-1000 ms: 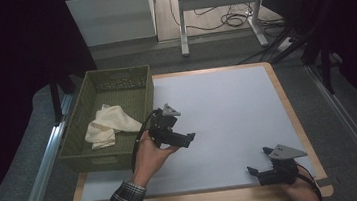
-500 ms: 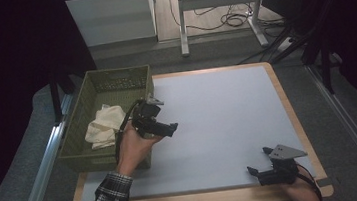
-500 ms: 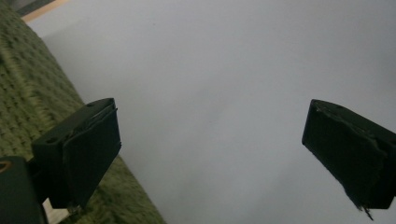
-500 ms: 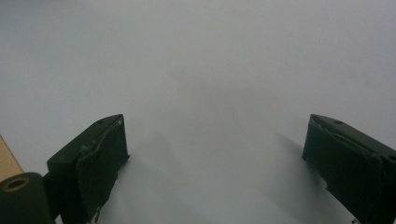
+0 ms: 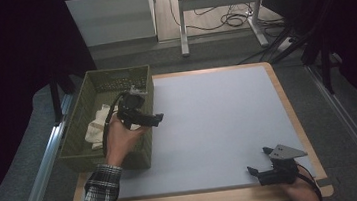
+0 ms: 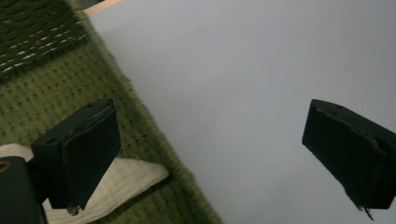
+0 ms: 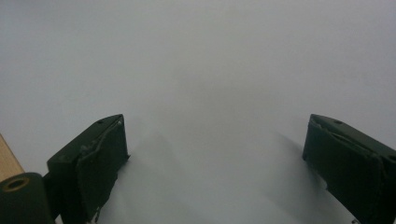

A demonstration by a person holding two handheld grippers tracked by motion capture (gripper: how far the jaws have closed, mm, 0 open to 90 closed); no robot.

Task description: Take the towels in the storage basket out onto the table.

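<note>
High view: we see the left gripper [image 5: 156, 119] over the basket [image 5: 76, 131] edge, above the cloth [image 5: 94, 129] lying inside; right gripper [image 5: 252, 170] low at the mat's [image 5: 218, 116] near right corner. Left gripper view: our jaws gape wide, empty, cloth [image 6: 126, 179] below, basket [image 6: 56, 93] beside mat. Right gripper view: jaws spread apart, empty, over mat [image 7: 201, 70].

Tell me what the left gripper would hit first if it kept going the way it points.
Probably nothing soon: the left gripper points right from the green basket, over the bare grey mat; height is unclear.
</note>
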